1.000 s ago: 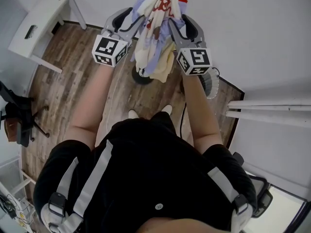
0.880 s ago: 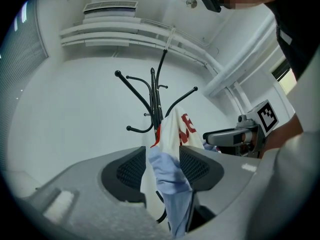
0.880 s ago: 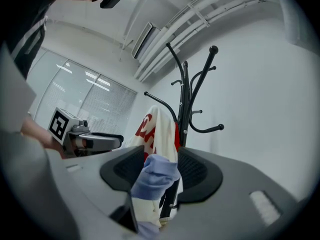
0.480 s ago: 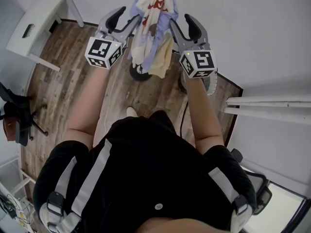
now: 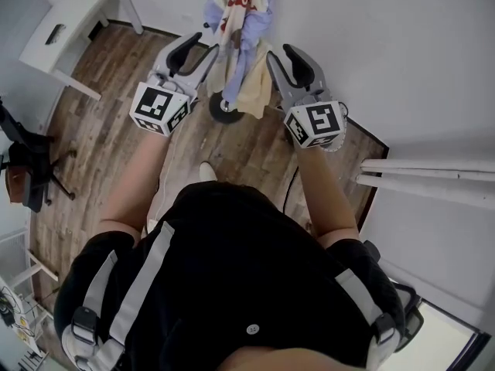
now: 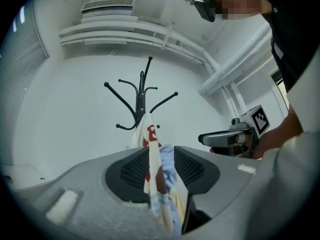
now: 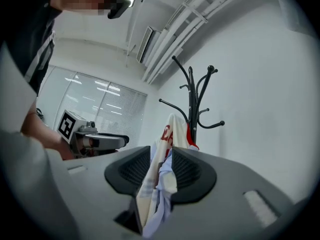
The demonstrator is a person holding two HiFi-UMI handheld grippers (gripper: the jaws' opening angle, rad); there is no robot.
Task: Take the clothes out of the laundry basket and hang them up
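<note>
Two grippers are at work here, the grey plastic left gripper (image 5: 204, 49) and the grey plastic right gripper (image 5: 277, 54). Each has a bit of the white, blue and yellow cloth garment with red print (image 5: 240, 29) between its jaws. Both pairs of jaws have just been closing. Now they stand only a little apart and the cloth fills the gap, so each one looks to be pinching it. The garment hangs from a hook of the tall black metal coat stand (image 6: 142, 91), with one side in each gripper, high over the brown wooden floor (image 5: 116, 91).

I think the garment sits on just one thin hook. If the hands pull toward the person, the cloth may slide off the hook and drop to the floor. A hard pull could also tip the stand, because it rests on one small round black base (image 5: 224, 110). If one gripper lets go first, the other side may drag the garment off. If cloth snags on a pad, it may come away with the hand.
</note>
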